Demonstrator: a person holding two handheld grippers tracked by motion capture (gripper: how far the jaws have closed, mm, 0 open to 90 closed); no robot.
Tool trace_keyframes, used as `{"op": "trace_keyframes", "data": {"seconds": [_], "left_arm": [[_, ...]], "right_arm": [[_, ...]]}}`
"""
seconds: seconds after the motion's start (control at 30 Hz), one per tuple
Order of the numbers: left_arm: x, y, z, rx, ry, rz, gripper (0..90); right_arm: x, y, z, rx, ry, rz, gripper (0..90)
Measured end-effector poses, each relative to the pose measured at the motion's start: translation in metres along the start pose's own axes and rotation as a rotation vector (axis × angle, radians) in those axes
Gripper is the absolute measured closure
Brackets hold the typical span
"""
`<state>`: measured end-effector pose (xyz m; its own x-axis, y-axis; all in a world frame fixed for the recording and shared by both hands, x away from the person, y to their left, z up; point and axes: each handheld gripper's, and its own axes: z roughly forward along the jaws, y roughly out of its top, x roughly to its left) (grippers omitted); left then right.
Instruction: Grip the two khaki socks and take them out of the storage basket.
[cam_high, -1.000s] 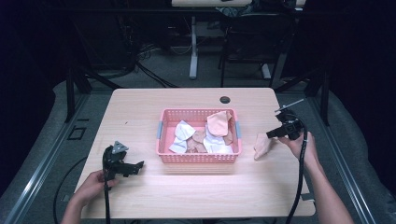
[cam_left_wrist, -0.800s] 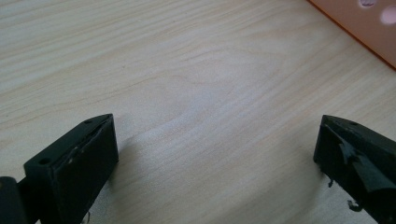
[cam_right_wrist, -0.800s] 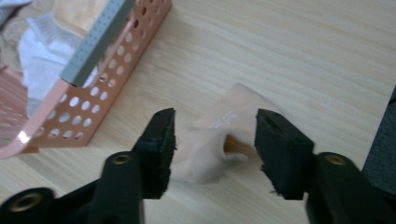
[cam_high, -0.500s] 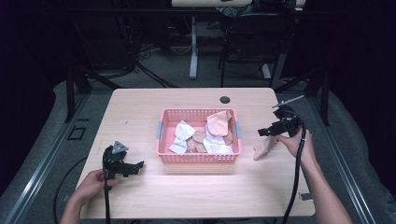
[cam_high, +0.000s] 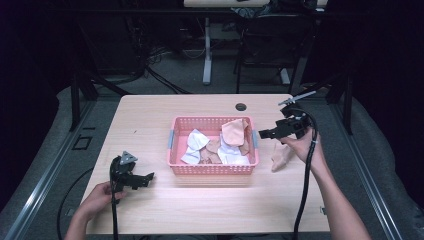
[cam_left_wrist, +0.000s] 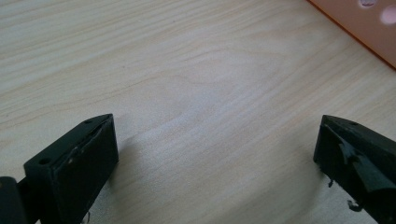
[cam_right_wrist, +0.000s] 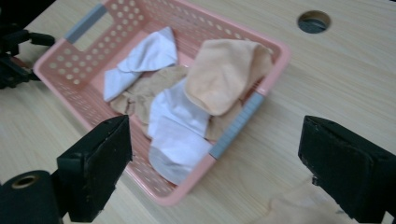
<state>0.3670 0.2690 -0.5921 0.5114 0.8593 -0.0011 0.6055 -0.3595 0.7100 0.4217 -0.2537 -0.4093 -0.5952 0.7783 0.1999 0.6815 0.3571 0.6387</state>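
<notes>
With your right gripper (cam_high: 264, 133) empty, jaws apart, above the basket (cam_high: 213, 167), one peach sock (cam_high: 281, 156) lies on the counter (cam_high: 200, 210) beside it. You look between picks: reach for another sock next; your left gripper (cam_high: 148, 176) idles, jaws apart.

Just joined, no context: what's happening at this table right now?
A person holds a gripper in each hand at a wooden table. A pink basket in the middle holds several socks, peach and white. The right gripper hovers open at the basket's right end, holding nothing. One peach sock lies on the table beside the basket, near that hand. The left gripper sits open and empty at the table's near left.
</notes>
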Motion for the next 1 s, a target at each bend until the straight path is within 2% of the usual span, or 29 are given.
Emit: {"op": "trace_keyframes", "data": {"seconds": [0.17,0.33,0.4,0.57,0.67,0.7,1.0], "left_arm": [[0.0,0.0,0.0,0.0,0.0,0.0,0.0],[0.0,0.0,0.0,0.001,0.0,0.0,0.0],[0.0,0.0,0.0,0.001,0.0,0.0,0.0],[0.0,0.0,0.0,0.001,0.0,0.0,0.0],[0.0,0.0,0.0,0.002,0.0,0.002,0.0],[0.0,0.0,0.0,0.002,0.0,0.002,0.0],[0.0,0.0,0.0,0.002,-0.001,0.002,0.0]], "right_arm": [[0.016,0.021,0.018,0.026,0.033,-0.032,10.1],[0.025,0.037,0.043,0.053,0.073,-0.042,14.2],[0.026,0.043,0.056,0.069,0.072,-0.027,17.2],[0.019,0.051,0.086,0.119,0.092,0.004,25.2],[0.014,0.054,0.101,0.15,0.068,0.017,28.0],[0.013,0.054,0.107,0.154,0.054,0.037,28.9],[-0.002,0.057,0.136,0.22,0.01,0.071,30.1]]}}
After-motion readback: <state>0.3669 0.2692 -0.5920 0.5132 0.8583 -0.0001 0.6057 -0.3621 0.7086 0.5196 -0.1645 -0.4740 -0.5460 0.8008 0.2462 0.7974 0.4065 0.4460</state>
